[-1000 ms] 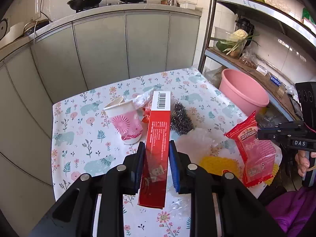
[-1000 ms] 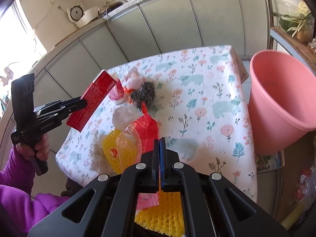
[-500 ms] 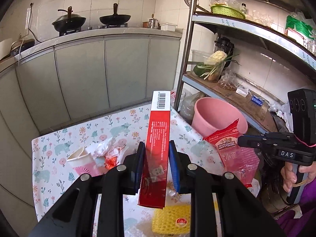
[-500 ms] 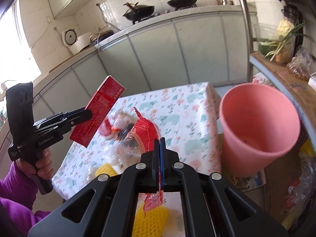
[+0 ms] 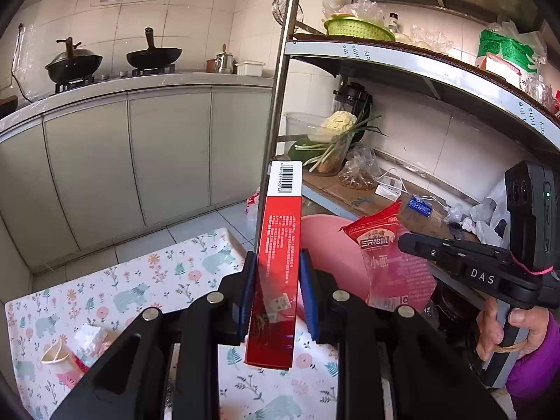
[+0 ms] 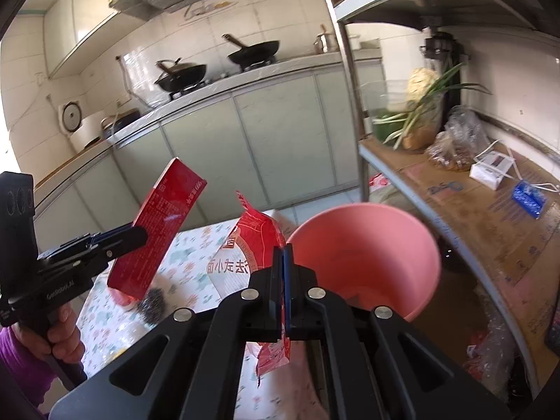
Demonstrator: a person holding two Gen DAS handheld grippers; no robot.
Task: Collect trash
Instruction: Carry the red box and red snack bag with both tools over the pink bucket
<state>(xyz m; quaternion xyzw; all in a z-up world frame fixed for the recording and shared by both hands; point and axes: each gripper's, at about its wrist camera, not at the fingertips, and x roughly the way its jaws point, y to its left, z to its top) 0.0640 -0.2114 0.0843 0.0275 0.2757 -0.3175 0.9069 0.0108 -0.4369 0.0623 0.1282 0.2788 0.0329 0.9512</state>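
My left gripper is shut on a long red carton with a barcode at its far end, held in the air past the table's edge. My right gripper is shut on a red snack wrapper, which hangs crumpled above the table. The same wrapper shows in the left wrist view, pinched by the right gripper. A pink bucket stands on the floor just ahead of both grippers, its mouth open; part of it shows behind the carton. The carton appears tilted in the right wrist view.
The table with a floral cloth holds a paper cup, white foam and a steel scourer. A metal rack post rises beside the bucket; its shelf carries vegetables and bags. Counter with woks behind.
Both grippers have risen and swung right, away from the table's middle toward the pink bucket, carrying the carton and the wrapper. The cup and scourer have dropped out of the centre of view.
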